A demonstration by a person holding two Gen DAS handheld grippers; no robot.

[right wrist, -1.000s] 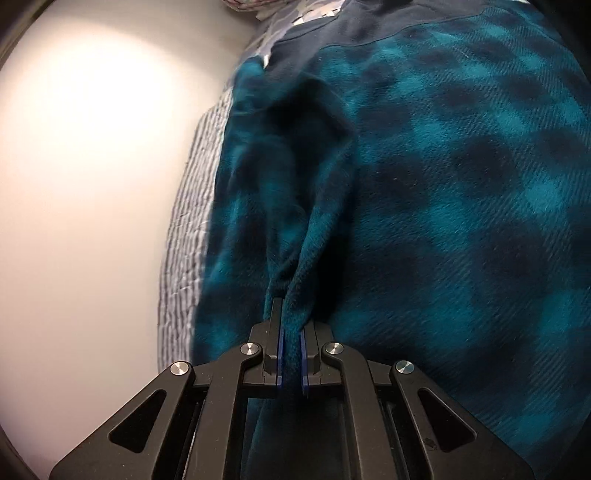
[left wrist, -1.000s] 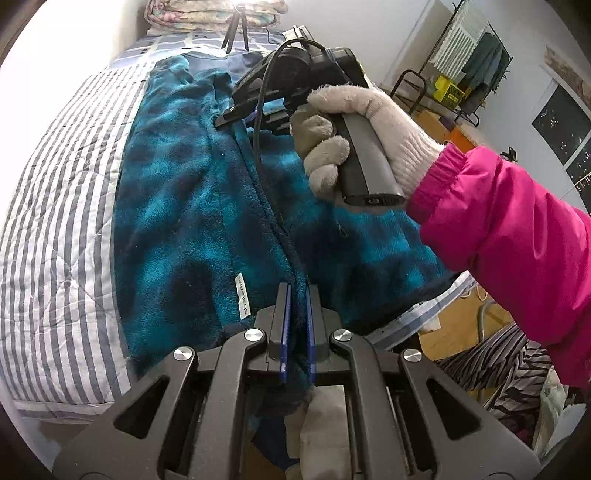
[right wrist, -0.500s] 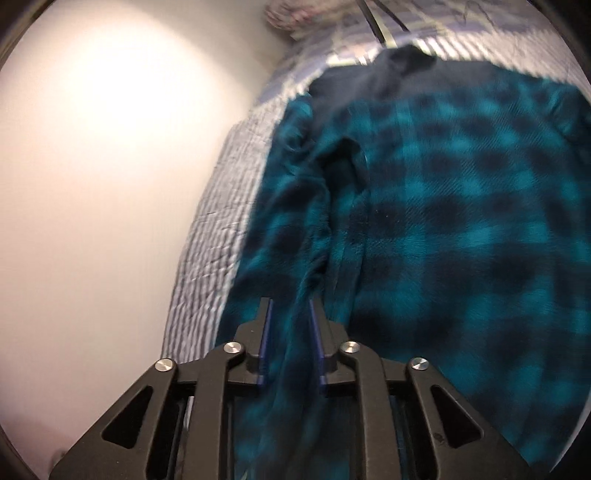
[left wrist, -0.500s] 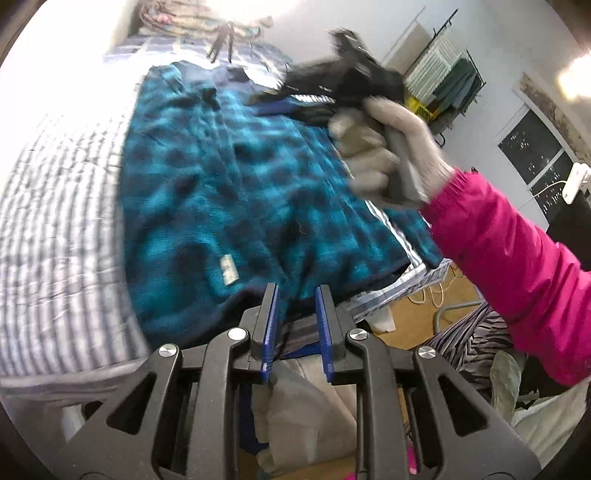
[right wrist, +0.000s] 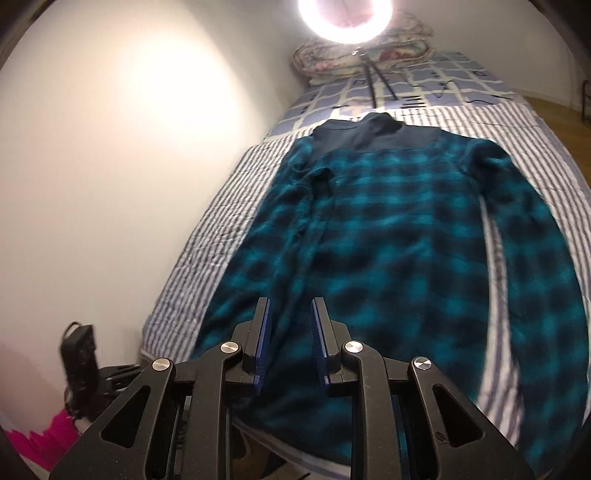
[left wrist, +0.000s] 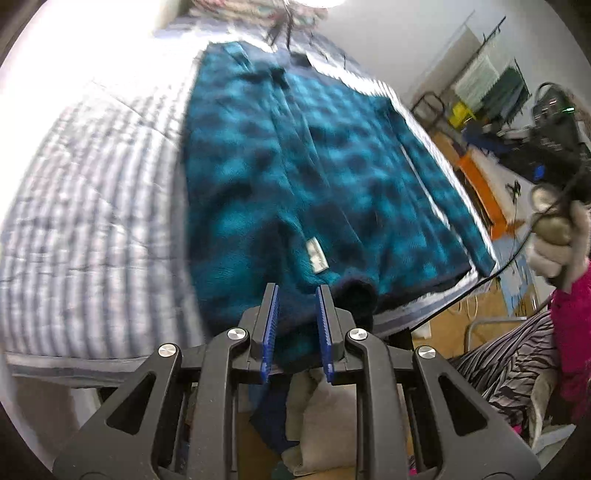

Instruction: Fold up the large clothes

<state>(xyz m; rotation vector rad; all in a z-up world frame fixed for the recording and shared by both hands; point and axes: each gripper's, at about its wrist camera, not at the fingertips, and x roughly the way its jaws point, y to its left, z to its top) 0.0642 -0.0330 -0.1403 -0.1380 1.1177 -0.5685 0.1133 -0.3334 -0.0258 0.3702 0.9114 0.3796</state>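
A teal and black plaid fleece jacket (left wrist: 295, 166) lies flat on the striped bed (left wrist: 92, 203), its dark navy collar (right wrist: 376, 129) at the far end. A white label (left wrist: 317, 254) shows near its hem. My left gripper (left wrist: 297, 288) is open just in front of the near hem, beside a dark cuff (left wrist: 356, 295), and its pads press on nothing. My right gripper (right wrist: 290, 302) is open too, raised over the jacket (right wrist: 388, 240) with its left sleeve running down under it. A gloved hand (left wrist: 554, 236) with a pink sleeve is at the right edge.
A white wall (right wrist: 110, 147) runs along the bed's left side. A ring light (right wrist: 345, 22), tripod legs (right wrist: 376, 85) and a folded quilt (right wrist: 369, 48) sit at the head. A clothes rack (left wrist: 491, 85) stands far right; a pile of clothes (left wrist: 317, 417) lies below the bed's edge.
Both grippers let go of the jacket and opened a little. The right one pulled back and up, so the whole jacket is in its view. The left one drew back off the hem.
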